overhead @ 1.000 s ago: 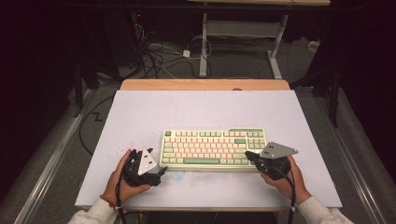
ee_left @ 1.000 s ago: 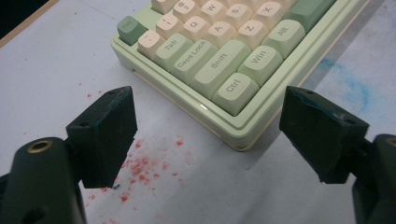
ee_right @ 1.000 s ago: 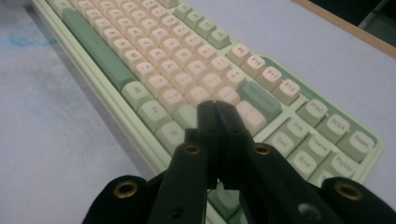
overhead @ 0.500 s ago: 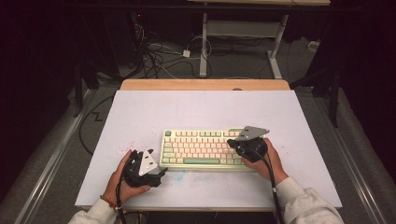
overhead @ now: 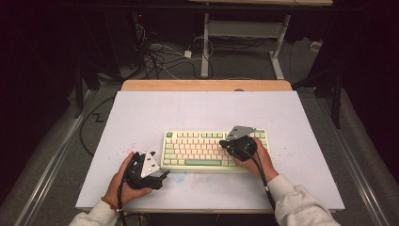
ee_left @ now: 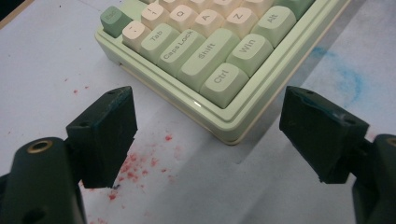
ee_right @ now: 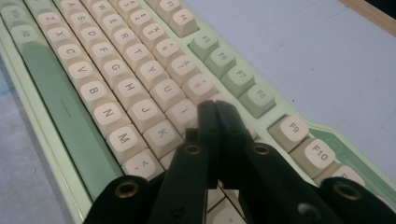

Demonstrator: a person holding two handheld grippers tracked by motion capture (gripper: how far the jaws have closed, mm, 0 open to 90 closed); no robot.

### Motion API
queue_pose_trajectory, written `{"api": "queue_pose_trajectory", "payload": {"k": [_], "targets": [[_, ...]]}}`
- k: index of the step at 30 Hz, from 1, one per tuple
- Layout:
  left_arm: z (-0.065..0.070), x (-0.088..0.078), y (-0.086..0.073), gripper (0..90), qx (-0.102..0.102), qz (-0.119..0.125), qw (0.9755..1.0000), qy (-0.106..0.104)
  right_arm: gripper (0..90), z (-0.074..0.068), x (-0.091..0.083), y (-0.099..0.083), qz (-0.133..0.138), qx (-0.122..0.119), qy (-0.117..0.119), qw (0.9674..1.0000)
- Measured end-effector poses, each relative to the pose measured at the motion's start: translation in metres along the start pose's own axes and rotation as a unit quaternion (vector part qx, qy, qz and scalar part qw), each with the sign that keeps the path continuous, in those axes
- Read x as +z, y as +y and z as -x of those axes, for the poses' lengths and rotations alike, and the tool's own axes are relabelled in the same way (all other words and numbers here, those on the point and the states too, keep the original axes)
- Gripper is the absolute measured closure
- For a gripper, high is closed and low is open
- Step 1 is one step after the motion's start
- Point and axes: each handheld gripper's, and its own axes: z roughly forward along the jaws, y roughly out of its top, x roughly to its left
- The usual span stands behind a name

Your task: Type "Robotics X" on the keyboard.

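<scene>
My right claw (ee_right: 212, 109) is clenched empty over the O/P keys of the keyboard (overhead: 197, 149) near the table's (overhead: 141, 113) front edge (left claw (ee_left: 210, 135) released at its corner), so a skewed press could hit two keys.

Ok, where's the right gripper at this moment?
In the high view the right gripper is over the right half of the keyboard, its shut jaws above the O and P keys.

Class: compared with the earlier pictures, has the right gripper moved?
Yes. The right gripper has shifted left from beyond the keyboard's right end to above its keys.
</scene>
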Motion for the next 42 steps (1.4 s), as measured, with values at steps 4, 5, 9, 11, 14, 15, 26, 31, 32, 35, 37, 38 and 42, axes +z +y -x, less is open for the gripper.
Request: {"api": "queue_pose_trajectory", "payload": {"k": [4, 5, 9, 11, 14, 15, 26, 31, 32, 35, 37, 38, 42], "targets": [[0.000, 0.000, 0.000, 17.8, 0.002, -0.002, 1.0000, -0.002, 90.0, -0.003, 0.005, 0.003, -0.005, -0.002, 0.000, 1.0000], [0.000, 0.000, 0.000, 17.8, 0.002, -0.002, 1.0000, -0.002, 90.0, -0.003, 0.006, 0.003, -0.005, -0.006, 0.000, 1.0000], [0.001, 0.000, -0.001, 17.8, 0.005, -0.004, 1.0000, -0.002, 90.0, -0.004, 0.009, 0.003, -0.010, -0.008, -0.003, 0.9999], [0.001, 0.001, -0.001, 17.8, 0.007, -0.008, 0.9999, 0.001, 90.0, -0.004, 0.009, 0.003, -0.011, -0.009, -0.005, 0.9999], [0.001, 0.002, 0.000, 17.8, 0.007, -0.008, 0.9999, 0.001, 90.0, -0.006, 0.011, 0.002, -0.020, -0.013, -0.001, 0.9997], [0.002, 0.002, 0.000, 17.8, 0.008, -0.008, 0.9999, 0.001, 90.0, -0.007, 0.011, 0.002, -0.021, -0.018, -0.002, 0.9996], [0.001, 0.002, 0.000, 17.9, 0.005, -0.009, 1.0000, 0.000, 76.1, -0.006, -0.011, 0.003, 0.040, 0.003, 0.003, 0.9992], [0.001, 0.000, 0.000, 18.3, 0.003, -0.006, 1.0000, 0.001, 59.3, -0.007, -0.026, 0.002, 0.072, 0.004, -0.006, 0.9974], [0.000, -0.001, 0.000, 18.6, 0.001, -0.005, 1.0000, 0.002, 54.6, -0.007, -0.029, 0.002, 0.077, 0.001, -0.007, 0.9970], [0.000, -0.002, 0.001, 19.8, 0.000, -0.001, 1.0000, 0.001, 44.8, -0.008, -0.039, 0.000, 0.098, -0.002, -0.017, 0.9951], [-0.001, -0.003, 0.001, 21.5, -0.006, 0.004, 1.0000, 0.000, 40.0, -0.007, -0.045, -0.002, 0.111, 0.003, -0.021, 0.9936], [-0.001, -0.004, 0.001, 21.6, -0.008, 0.006, 1.0000, -0.001, 38.4, -0.007, -0.048, -0.003, 0.117, 0.005, -0.025, 0.9928], [-0.002, -0.007, 0.001, 24.0, -0.016, 0.015, 0.9997, -0.002, 31.3, -0.010, -0.060, -0.009, 0.131, -0.001, -0.044, 0.9905]]}}
